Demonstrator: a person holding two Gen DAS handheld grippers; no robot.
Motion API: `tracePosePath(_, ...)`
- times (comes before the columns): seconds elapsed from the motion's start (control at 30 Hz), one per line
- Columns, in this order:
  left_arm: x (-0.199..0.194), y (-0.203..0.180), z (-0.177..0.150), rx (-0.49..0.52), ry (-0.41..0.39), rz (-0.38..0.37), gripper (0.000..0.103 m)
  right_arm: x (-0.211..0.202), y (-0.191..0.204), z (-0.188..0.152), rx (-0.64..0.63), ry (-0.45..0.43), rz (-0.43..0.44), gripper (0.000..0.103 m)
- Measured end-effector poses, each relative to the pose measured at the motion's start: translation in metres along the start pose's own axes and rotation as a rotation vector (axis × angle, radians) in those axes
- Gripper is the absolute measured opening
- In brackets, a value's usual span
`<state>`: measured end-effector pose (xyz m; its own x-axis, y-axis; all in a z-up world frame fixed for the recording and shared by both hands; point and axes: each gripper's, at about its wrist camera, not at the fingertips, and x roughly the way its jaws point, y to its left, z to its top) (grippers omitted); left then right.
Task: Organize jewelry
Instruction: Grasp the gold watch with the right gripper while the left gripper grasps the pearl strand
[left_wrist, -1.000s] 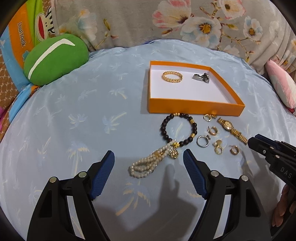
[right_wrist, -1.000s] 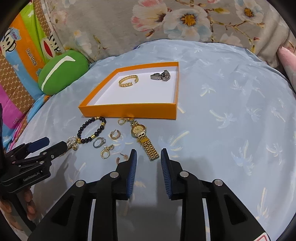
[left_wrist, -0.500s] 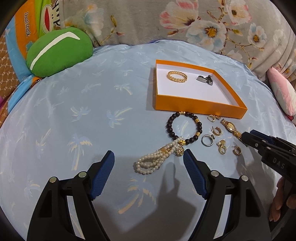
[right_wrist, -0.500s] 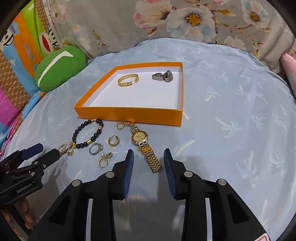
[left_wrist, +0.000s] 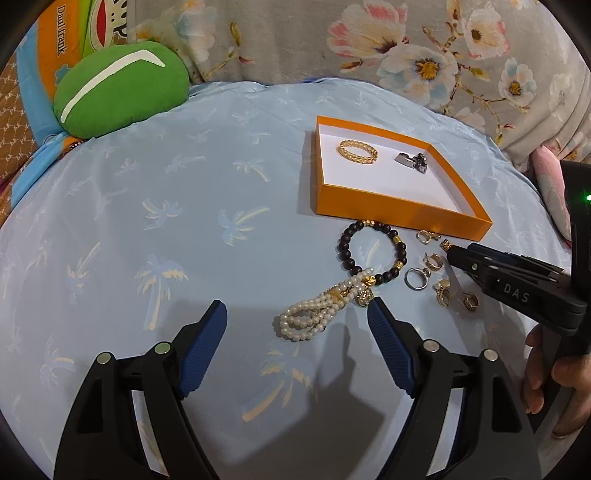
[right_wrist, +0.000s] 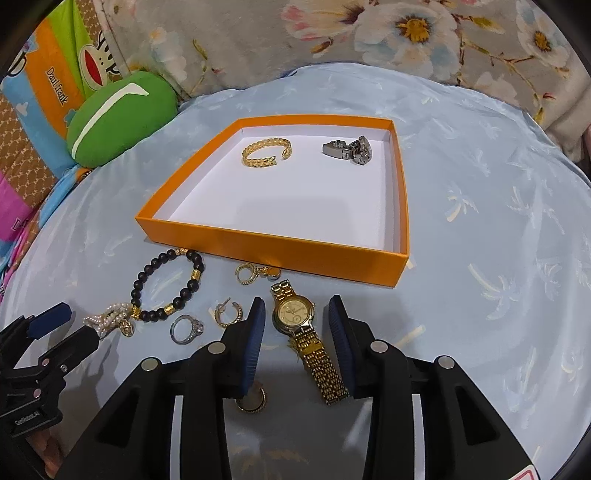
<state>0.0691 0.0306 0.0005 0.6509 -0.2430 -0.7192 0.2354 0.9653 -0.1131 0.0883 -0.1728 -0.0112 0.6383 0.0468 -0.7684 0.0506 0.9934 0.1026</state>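
Note:
An orange tray (right_wrist: 280, 245) (left_wrist: 399, 210) on the blue sheet holds a gold bangle (right_wrist: 266, 152) (left_wrist: 357, 151) and a silver watch (right_wrist: 349, 149) (left_wrist: 412, 161). In front of it lie a gold watch (right_wrist: 295, 314), a black bead bracelet (right_wrist: 168, 286) (left_wrist: 369, 254), a pearl strand (left_wrist: 314, 315) and several rings and earrings (right_wrist: 186, 328) (left_wrist: 415, 277). My right gripper (right_wrist: 297, 325) is open, its fingers astride the gold watch's dial. My left gripper (left_wrist: 297, 332) is open, just short of the pearl strand.
A green cushion (left_wrist: 122, 86) (right_wrist: 122, 118) lies at the far left. A floral blanket (left_wrist: 369, 40) rises behind the tray. A pink pillow (left_wrist: 550, 184) sits at the right edge. A gold ring (right_wrist: 253, 400) lies under my right gripper's left finger.
My right gripper has opened wider and moved forward, so its fingers now straddle the gold watch. My left gripper has drifted slightly closer to the pearl strand.

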Motion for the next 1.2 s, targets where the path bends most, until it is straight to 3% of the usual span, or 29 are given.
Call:
tracePosePath(0.07, -0.001, 0.002, -0.001, -0.003, 0.002, -0.004, 0.077, -0.001, 0.0, -0.001, 0.001, 0.0, -0.003, 0.035)
tracePosePath(0.17, -0.002, 0.003, -0.002, -0.001, 0.003, -0.007, 0.077, -0.002, -0.001, -0.002, 0.002, 0.0, -0.008, 0.022)
tracePosePath(0.6, -0.019, 0.024, -0.011, 0.024, -0.026, -0.011, 0.077, -0.032, -0.02, -0.035, 0.108, -0.02, -0.002, 0.021)
tracePosePath(0.9, -0.003, -0.006, -0.002, 0.162, 0.0, -0.029, 0.076, -0.041, -0.024, -0.047, 0.136, -0.025, 0.002, 0.021)
tracePosePath(1.2, 0.021, -0.03, 0.006, 0.222, 0.062, -0.058, 0.058, -0.041, -0.025, -0.047, 0.137, -0.025, 0.002, 0.022)
